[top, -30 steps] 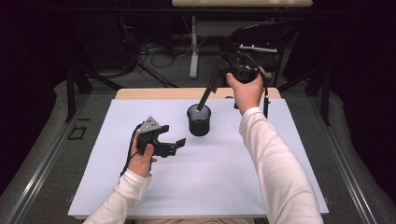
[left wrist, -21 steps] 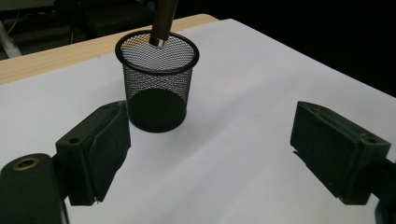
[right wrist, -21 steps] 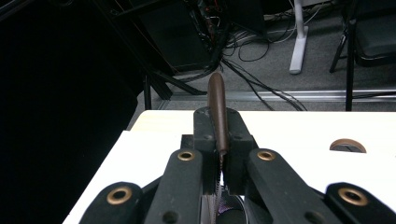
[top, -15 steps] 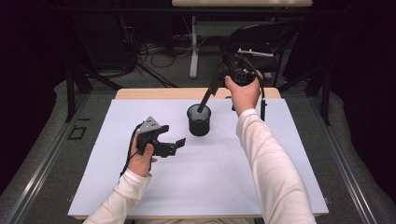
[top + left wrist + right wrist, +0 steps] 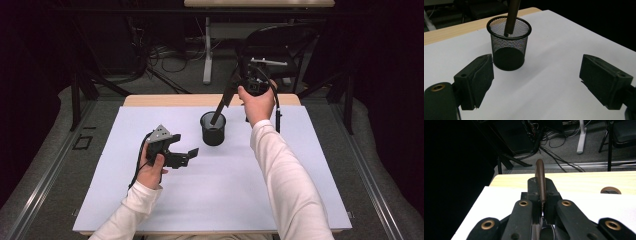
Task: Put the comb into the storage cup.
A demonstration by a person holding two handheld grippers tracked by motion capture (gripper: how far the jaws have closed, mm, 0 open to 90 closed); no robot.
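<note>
Pinching a dark brown stick [image 5: 223, 102], the right gripper [image 5: 235, 89] is held above the far side of the white mat [image 5: 300, 165]; the stick slants down with its lower end inside the black mesh cup [image 5: 213, 129]. Cup stands upright near the mat's far middle. Left gripper [image 5: 186, 156] rests on the mat, near and left of the cup, jaws spread, nothing between them.

The high view looks forward and down over the whole table [image 5: 150, 210] from its near edge. The left gripper view sits low and close, facing the mesh cup [image 5: 509, 45], which both share. The right gripper view looks along its jaws toward the table's far edge.
</note>
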